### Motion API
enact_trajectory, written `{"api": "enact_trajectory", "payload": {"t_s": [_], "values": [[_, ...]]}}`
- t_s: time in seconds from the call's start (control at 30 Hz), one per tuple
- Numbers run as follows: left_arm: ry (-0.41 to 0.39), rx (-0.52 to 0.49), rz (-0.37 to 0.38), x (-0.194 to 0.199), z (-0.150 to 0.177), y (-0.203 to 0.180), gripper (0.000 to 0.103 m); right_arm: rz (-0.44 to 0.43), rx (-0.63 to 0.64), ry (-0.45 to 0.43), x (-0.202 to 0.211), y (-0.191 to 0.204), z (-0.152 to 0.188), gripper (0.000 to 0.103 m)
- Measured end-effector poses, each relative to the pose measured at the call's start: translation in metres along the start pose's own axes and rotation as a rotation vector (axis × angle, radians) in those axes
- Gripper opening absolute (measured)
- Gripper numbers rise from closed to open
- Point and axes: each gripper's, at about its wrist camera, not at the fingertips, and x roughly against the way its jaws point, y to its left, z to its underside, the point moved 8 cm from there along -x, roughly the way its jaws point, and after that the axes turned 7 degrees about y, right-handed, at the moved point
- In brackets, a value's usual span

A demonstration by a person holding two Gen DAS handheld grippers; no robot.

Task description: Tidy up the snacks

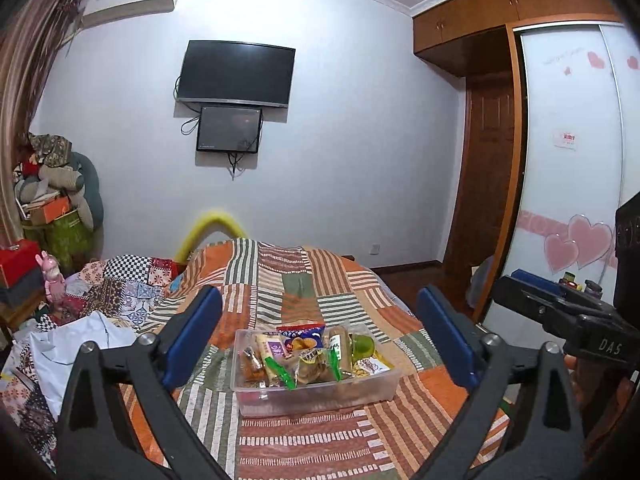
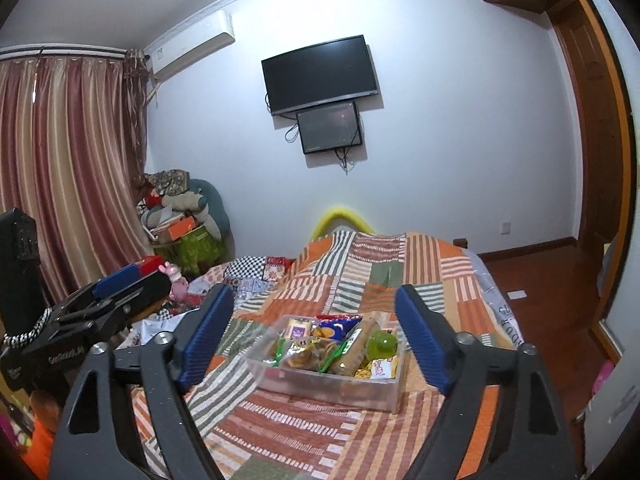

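Observation:
A clear plastic box (image 1: pixel 376 390) sits on the patchwork bedspread, also in the right wrist view (image 2: pixel 384 390). It holds several snack packets, among them a blue chip bag (image 1: pixel 306 334) (image 2: pixel 338 326) and a green jelly cup (image 1: pixel 362 346) (image 2: pixel 382 344). My left gripper (image 1: pixel 320 320) is open and empty, held above and short of the box. My right gripper (image 2: pixel 316 312) is open and empty too, likewise above the box's near side. Each gripper shows at the edge of the other's view.
The bed (image 1: pixel 280 280) fills the foreground. Crumpled quilts and a white cloth (image 1: pixel 80 344) lie at its left. Boxes and cushions (image 1: pixel 52 200) are piled in the far left corner. A wardrobe (image 1: pixel 572 160) and wood floor (image 2: pixel 552 288) are on the right.

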Motion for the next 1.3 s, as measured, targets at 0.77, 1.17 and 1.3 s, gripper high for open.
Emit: {"api": "enact_trajectory", "payload": {"t_s": [0.77, 1.17, 1.3], "values": [[0.012, -0.007, -0.025, 0.009, 0.011, 0.0, 0.103, 0.085, 0.05, -0.015, 0.014, 0.005, 0.011, 0.103], [0.015, 0.006, -0.033, 0.008, 0.013, 0.004, 0.103, 0.095, 0.048, -0.017, 0.016, 0.003, 0.012, 0.103], [0.016, 0.007, -0.037, 0.007, 0.013, 0.005, 0.103, 0.097, 0.043, -0.015, 0.016, 0.002, 0.013, 0.103]]}}
